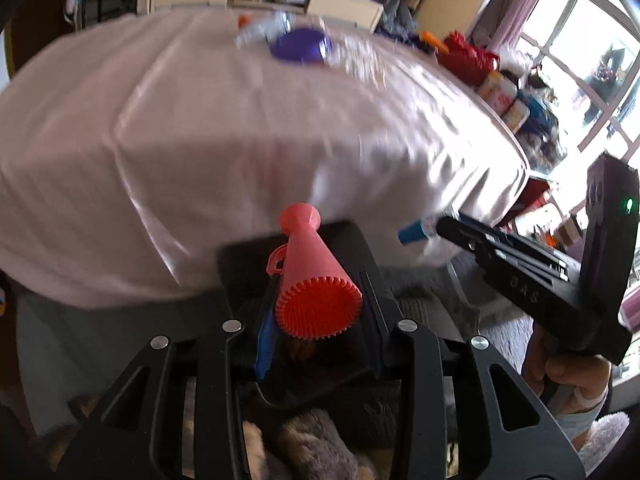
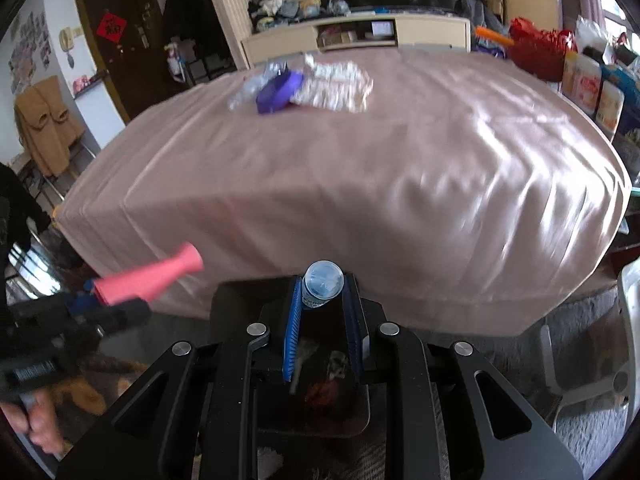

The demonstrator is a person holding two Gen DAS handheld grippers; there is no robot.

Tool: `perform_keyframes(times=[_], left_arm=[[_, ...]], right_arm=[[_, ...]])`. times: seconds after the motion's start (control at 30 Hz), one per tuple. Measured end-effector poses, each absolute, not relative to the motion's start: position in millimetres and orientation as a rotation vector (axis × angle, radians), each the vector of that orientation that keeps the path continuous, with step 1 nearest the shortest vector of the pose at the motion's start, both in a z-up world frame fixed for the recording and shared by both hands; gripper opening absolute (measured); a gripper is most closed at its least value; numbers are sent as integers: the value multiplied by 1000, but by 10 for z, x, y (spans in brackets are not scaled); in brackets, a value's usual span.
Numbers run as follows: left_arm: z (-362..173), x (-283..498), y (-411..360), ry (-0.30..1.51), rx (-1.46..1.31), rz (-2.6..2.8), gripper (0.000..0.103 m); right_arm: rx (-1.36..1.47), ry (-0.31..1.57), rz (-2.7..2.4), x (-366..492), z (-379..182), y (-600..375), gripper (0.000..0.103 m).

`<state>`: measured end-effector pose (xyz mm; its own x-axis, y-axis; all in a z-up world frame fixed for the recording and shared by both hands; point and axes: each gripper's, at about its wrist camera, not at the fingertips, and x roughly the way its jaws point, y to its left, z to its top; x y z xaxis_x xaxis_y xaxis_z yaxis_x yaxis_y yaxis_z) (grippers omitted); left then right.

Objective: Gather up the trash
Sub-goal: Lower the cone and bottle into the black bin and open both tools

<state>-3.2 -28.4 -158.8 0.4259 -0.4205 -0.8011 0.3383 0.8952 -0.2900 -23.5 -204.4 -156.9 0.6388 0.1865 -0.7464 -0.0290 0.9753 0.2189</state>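
While the left gripper (image 1: 316, 280) clamps a pink plastic cone-shaped bottle (image 1: 310, 276) and the right gripper (image 2: 323, 300) grips a small clear plastic bottle (image 2: 322, 282), its jaws closing, a purple container (image 2: 278, 92) and crumpled clear wrappers (image 2: 336, 84) remain uncollected on the pink-covered bed (image 2: 360, 184).

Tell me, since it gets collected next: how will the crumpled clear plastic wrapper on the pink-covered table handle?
The crumpled clear plastic wrapper probably weighs little and gives when squeezed. Its glossy film may slip between pads. Lying flat, it seems unlikely to roll.

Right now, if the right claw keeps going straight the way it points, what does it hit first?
Probably the pink sheet over the near edge of the bed, led by the bottle the right claw grips. Depth is unclear.
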Motion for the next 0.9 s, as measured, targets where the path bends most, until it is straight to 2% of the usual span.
perform_keyframes(times=[0.27,0.67,0.73,0.83,0.9], left_arm=[[-1976,-36,-300,1120,-72,-461,34],[-1983,14,-297,1130,-38,-423,35],[-1985,17,-277,1132,-44,-422,38],[-1979,21,-261,1127,-43,-412,56],[-1963,25,-254,1118,-39,-404,64]], right_arm=[[177,931,122,-230,-1791,-1885,22],[198,988,124,-85,-1883,-1838,24],[198,988,122,-77,-1881,-1854,25],[204,984,118,-77,-1876,-1885,40],[213,977,110,-68,-1866,-1918,59]])
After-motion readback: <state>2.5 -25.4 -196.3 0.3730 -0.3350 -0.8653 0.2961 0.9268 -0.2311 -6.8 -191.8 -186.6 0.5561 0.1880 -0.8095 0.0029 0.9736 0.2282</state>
